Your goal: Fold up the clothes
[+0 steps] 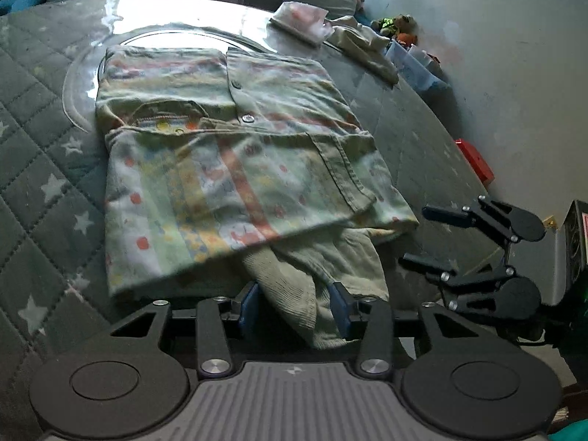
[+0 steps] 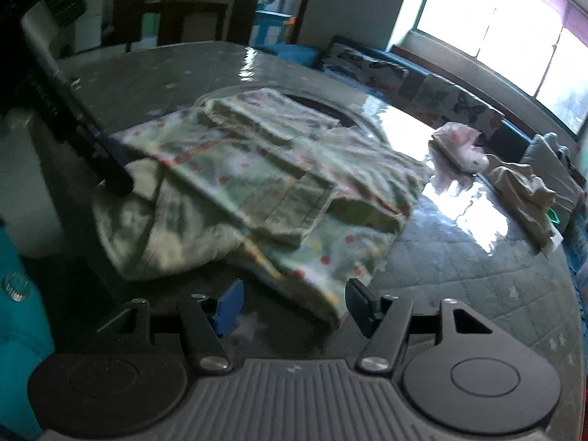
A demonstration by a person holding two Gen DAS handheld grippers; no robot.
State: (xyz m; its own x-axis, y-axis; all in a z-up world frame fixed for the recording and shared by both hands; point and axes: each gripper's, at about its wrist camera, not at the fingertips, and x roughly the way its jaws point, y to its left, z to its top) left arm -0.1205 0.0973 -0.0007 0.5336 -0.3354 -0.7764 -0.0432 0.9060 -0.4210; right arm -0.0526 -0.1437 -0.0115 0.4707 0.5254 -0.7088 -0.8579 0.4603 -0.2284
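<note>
My left hand-held gripper (image 1: 294, 310) sits at the near edge of the folded shirt (image 1: 235, 154), which lies in the middle of the bench (image 1: 40, 117). Its 2 blue pads stand apart, and a ribbed green sleeve (image 1: 294, 294) of the shirt lies between them. I cannot tell whether either pad touches the cloth, but they do not pinch it.

My right hand-held gripper (image 2: 292, 307) is at the shirt's right-hand corner as I face it. Its fingers are spread wide, 1 blue pad (image 2: 229, 307) and 1 black pad (image 2: 362, 305). The patterned hem of the shirt droops into the gap between them, close to the black pad. It is not squeezed.

The shirt is pale green with orange stripes and dots. It has 2 buttons (image 1: 248, 118) showing on its far half, and a pocket flap (image 1: 341, 169) lies on top toward its right side. Part of the shirt rests on a round glass plate (image 1: 84, 84) set in the bench, whose quilted grey cover with white stars shows around it.

Beyond the shirt, toward the far right edge of the bench, lies a small pink and white folded cloth (image 1: 303, 24). Just beside that is a crumpled beige garment (image 1: 367, 49).
</note>
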